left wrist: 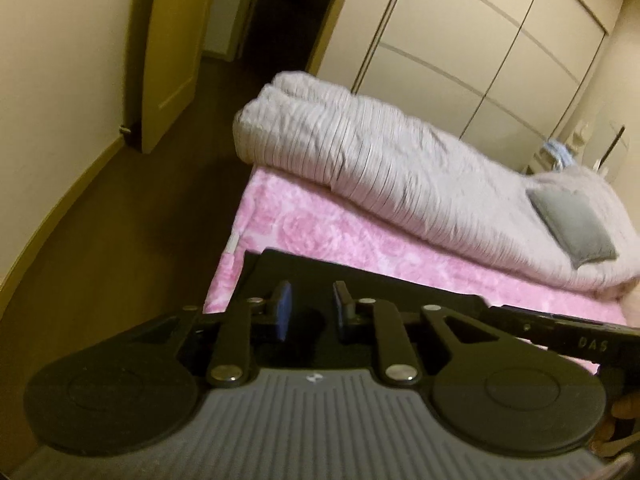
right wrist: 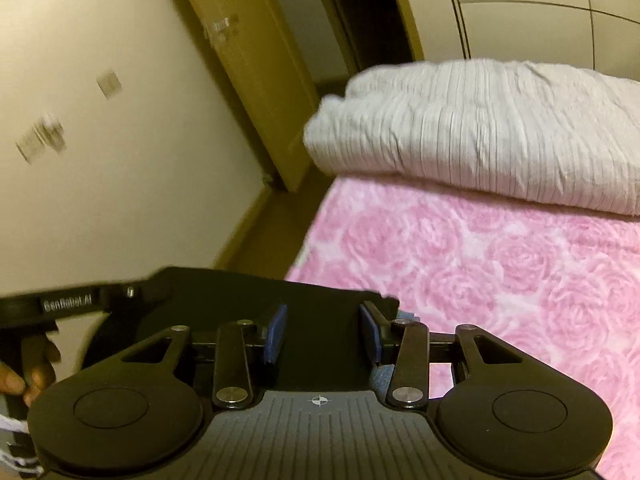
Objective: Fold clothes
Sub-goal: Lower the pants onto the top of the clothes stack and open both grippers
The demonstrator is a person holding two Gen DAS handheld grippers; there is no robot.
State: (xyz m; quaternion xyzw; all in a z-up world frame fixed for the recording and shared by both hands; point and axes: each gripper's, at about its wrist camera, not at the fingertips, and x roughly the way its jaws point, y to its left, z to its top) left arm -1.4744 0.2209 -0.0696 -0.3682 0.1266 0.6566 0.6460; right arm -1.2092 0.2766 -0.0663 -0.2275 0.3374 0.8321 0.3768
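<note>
both grippers, left gripper (left wrist: 308,306) and right gripper (right wrist: 324,330), jaws apart over black garment (right wrist: 320,300), grip unclear

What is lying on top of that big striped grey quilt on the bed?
A small grey cushion lies on the striped grey quilt, near its far end. Under the quilt, a pink rose-patterned blanket shows along the near side; how far it runs beneath is hidden.
</note>
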